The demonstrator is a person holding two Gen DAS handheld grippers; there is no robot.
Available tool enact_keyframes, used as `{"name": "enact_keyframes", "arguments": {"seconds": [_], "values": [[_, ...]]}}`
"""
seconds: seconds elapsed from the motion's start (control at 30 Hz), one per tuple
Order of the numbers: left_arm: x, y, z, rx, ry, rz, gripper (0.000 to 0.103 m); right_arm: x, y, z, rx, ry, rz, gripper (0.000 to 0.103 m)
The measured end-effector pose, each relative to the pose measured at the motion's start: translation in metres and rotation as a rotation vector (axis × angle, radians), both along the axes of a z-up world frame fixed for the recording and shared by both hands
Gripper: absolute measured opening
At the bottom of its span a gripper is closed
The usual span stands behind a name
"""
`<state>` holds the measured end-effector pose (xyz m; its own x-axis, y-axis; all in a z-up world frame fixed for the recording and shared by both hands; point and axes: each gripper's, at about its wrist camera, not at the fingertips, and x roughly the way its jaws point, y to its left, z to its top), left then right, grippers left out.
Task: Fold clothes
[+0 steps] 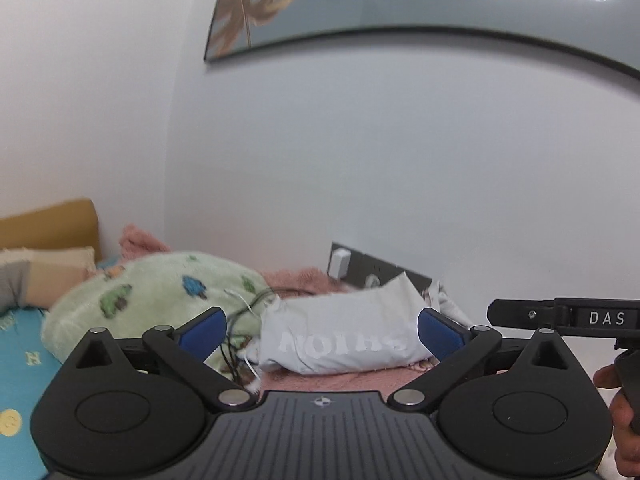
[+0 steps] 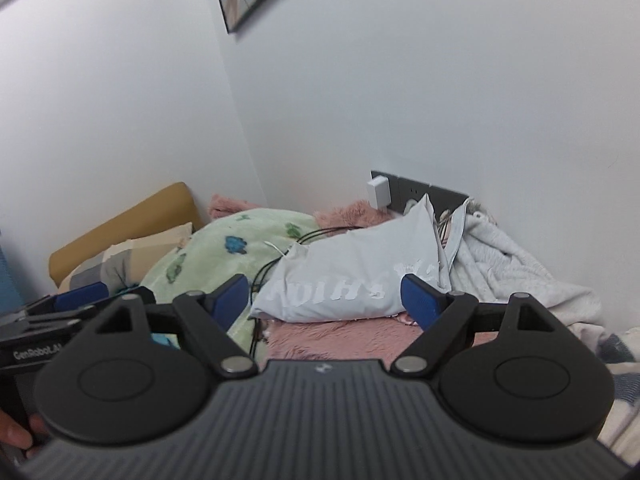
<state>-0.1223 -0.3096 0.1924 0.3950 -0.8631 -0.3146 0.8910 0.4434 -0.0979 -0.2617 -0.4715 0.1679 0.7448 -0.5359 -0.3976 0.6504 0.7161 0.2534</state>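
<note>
Pink bed cover [image 2: 340,336] fills the lower centre; both claws, left claw [image 1: 322,330] and right claw [image 2: 324,300], gape empty, and no folded clothes show, so progress is unclear.

Left gripper [image 1: 322,330], right gripper [image 2: 322,294]: black ribbed housings, round hubs, silver pivot screws, blue pads [image 1: 204,330], white "DAS" lettering alongside.

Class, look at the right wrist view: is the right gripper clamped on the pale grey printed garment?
No. The right gripper stands open and empty, the pale grey printed garment lying beyond it.
</note>
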Motion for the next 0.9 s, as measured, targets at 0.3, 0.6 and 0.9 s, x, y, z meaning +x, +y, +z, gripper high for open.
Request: {"name": "enact_keyframes", "arguments": {"seconds": [0.3,0.6,0.9], "values": [[-0.057,0.064,0.015,-0.089,-0.057,0.05,0.103,-0.033,0.051,0.006,-0.126,-0.032,0.014,0.085],[-0.068,0.098,0.001,-0.1,-0.078,0.093,0.103,-0.037,0.087,-0.004,-0.232,-0.045,0.042,0.085],[-0.051,0.112,-0.035,-0.086,-0.057,0.142,0.103,-0.019,0.101,-0.024,-0.293,-0.064,0.018,0.085]]}}
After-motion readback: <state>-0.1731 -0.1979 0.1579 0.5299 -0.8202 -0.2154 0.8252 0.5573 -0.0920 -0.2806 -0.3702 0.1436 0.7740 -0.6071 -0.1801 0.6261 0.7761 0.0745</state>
